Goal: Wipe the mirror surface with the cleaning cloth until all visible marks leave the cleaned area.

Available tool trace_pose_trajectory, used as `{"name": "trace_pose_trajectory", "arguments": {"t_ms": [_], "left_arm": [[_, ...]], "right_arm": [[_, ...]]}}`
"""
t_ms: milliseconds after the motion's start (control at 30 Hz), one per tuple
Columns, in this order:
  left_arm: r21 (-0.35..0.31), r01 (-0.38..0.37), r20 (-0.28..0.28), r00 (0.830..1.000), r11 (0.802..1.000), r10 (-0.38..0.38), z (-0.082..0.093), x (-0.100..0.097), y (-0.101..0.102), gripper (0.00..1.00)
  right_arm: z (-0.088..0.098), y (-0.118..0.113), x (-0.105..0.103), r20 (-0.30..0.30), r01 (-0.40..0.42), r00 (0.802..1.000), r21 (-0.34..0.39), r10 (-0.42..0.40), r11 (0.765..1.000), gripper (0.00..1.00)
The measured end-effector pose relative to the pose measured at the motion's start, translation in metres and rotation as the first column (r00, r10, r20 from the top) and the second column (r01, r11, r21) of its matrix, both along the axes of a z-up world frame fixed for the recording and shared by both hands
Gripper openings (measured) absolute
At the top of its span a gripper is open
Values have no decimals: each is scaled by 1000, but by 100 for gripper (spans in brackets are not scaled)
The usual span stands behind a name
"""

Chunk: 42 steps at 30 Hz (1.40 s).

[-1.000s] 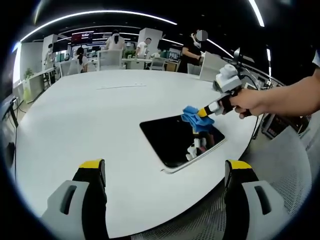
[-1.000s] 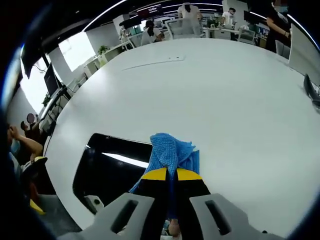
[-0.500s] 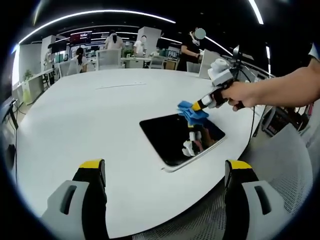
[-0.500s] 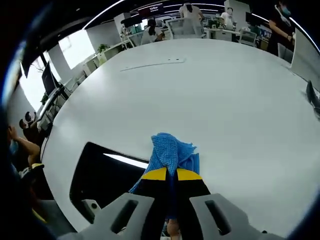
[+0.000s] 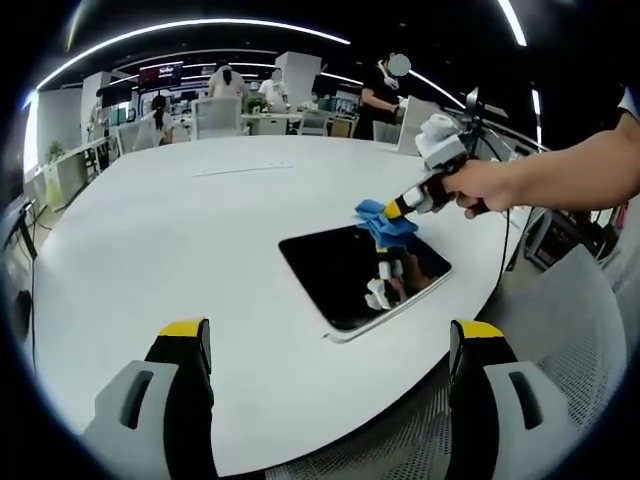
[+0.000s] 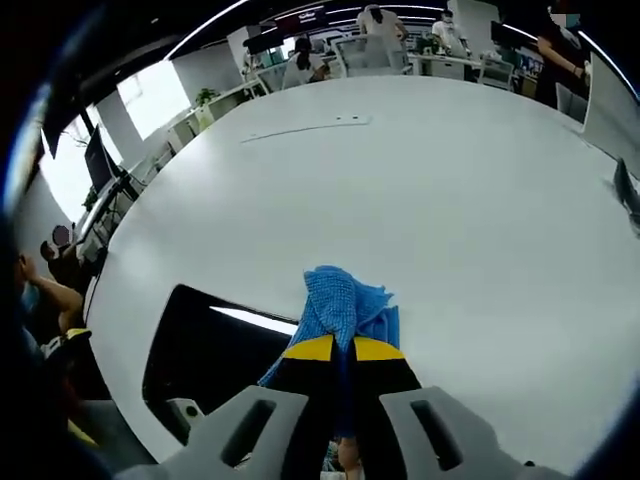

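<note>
Barely anything has shifted in the last half second: our right tongs point(image 5: 403, 207), clamped on the blue cleaning cloth point(image 6: 343, 303), sit at nearly the same spot over the far edge of the mirror point(image 5: 352, 277), after travelling there from nearer its right corner a moment before. We read that as a pause or turn at the end of a stroke, so the wiping seems unfinished. Our left tongs point(image 5: 330, 345) hang at the bottom of the left gripper view with jaws apart, holding nothing. Centre-right in that view, the mirror lies flat on the white counter point(image 5: 180, 240) near its edge. Chairs and people stand well apart behind, and nothing blocks the cloth's path.
</note>
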State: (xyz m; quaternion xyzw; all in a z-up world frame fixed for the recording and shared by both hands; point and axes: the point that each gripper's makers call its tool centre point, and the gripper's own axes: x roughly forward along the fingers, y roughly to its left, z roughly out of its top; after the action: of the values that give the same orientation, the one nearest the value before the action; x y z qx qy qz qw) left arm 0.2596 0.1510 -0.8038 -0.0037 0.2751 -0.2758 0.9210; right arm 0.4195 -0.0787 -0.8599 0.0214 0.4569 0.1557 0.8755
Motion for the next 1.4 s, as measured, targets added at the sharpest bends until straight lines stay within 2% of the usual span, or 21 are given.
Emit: {"name": "trace_pose_trajectory", "arguments": {"t_ms": [67, 167, 333, 500, 700, 900, 1033, 1400], "left_arm": [[-1, -2, 0, 1000, 1000, 2, 0, 0, 0, 99], [-3, -1, 1, 1000, 1000, 1, 1, 0, 0, 99], [-11, 2, -3, 1000, 1000, -2, 1, -1, -2, 99], [-10, 2, -4, 1000, 1000, -2, 0, 0, -1, 99], [-11, -8, 2, 1000, 1000, 8, 1, 1, 0, 99], [-7, -11, 0, 1000, 1000, 11, 0, 1, 1, 99], [-6, -7, -2, 1000, 1000, 7, 0, 1, 0, 99], [-1, -14, -7, 1000, 1000, 14, 0, 0, 1, 99]], "right_arm": [[16, -3, 4, 38, 16, 999, 18, -17, 1000, 0], [37, -7, 5, 62, 19, 998, 43, -21, 999, 0], [55, -33, -4, 74, 22, 997, 32, -25, 999, 0], [59, -67, -18, 64, 60, 996, 33, -62, 998, 0], [55, -97, -38, 43, 77, 996, 19, -78, 997, 0], [45, -115, -45, 29, 97, 995, 1, -97, 995, 0], [38, -116, -48, 21, 93, 995, -1, -93, 996, 0], [0, -110, -51, -10, 72, 997, -16, -72, 997, 0]]}}
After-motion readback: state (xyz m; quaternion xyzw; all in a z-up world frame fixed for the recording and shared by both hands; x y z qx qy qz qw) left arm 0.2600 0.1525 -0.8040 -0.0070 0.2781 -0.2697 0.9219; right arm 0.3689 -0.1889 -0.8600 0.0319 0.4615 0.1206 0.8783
